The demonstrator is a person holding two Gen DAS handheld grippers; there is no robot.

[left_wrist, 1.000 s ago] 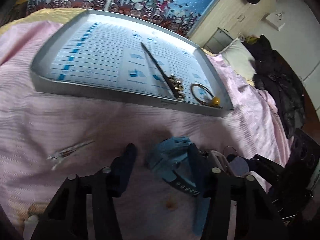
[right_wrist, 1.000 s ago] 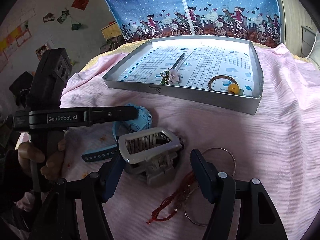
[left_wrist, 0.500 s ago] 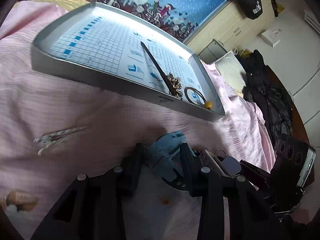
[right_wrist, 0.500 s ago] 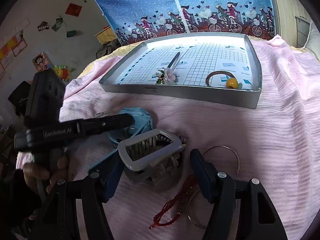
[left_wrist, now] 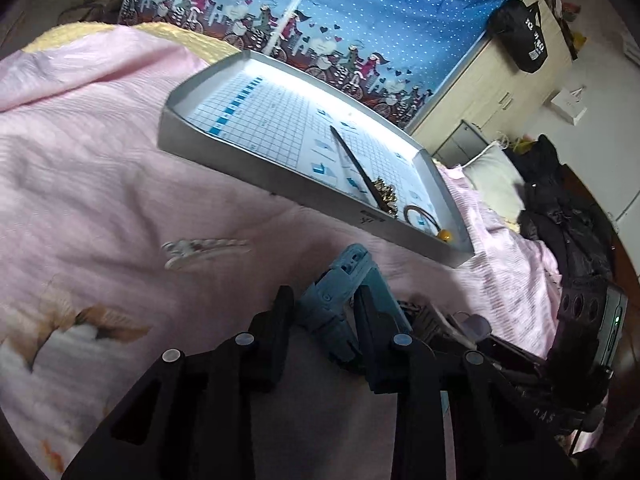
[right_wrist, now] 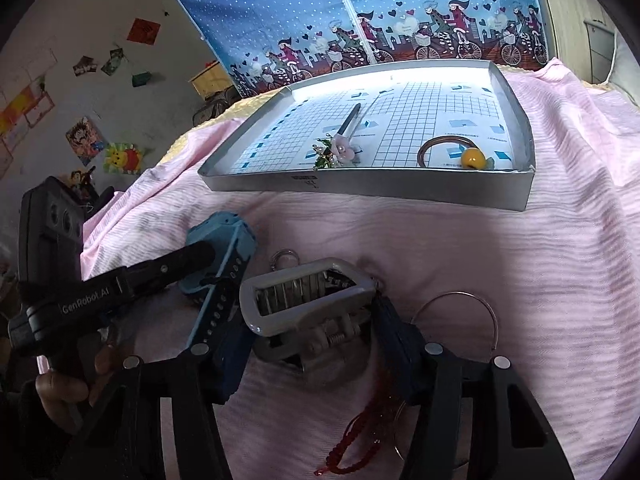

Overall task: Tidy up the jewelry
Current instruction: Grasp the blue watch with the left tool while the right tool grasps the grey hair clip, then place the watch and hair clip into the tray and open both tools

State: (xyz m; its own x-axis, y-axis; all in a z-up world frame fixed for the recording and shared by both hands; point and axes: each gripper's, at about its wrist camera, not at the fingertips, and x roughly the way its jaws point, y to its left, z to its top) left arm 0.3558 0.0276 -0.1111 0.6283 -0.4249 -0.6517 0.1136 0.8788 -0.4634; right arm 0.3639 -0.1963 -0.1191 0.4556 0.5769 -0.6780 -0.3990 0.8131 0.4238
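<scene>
The left gripper (left_wrist: 324, 300) is clamped on the blue watch (left_wrist: 340, 280), pinching its case between both fingers just above the pink bedspread (left_wrist: 100, 168), while the right gripper (right_wrist: 308, 332) has its fingers closed against the sides of the grey hair claw clip (right_wrist: 308, 300). Around them on the spread lie a red cord bracelet (right_wrist: 360, 436), a thin metal bangle (right_wrist: 464, 312) and a silvery hair clip (left_wrist: 200, 246). Beyond sits the grey tray (right_wrist: 400, 186), holding a flowered hairpin (right_wrist: 340, 140) and a brown ring with a yellow bead (right_wrist: 456, 152).
</scene>
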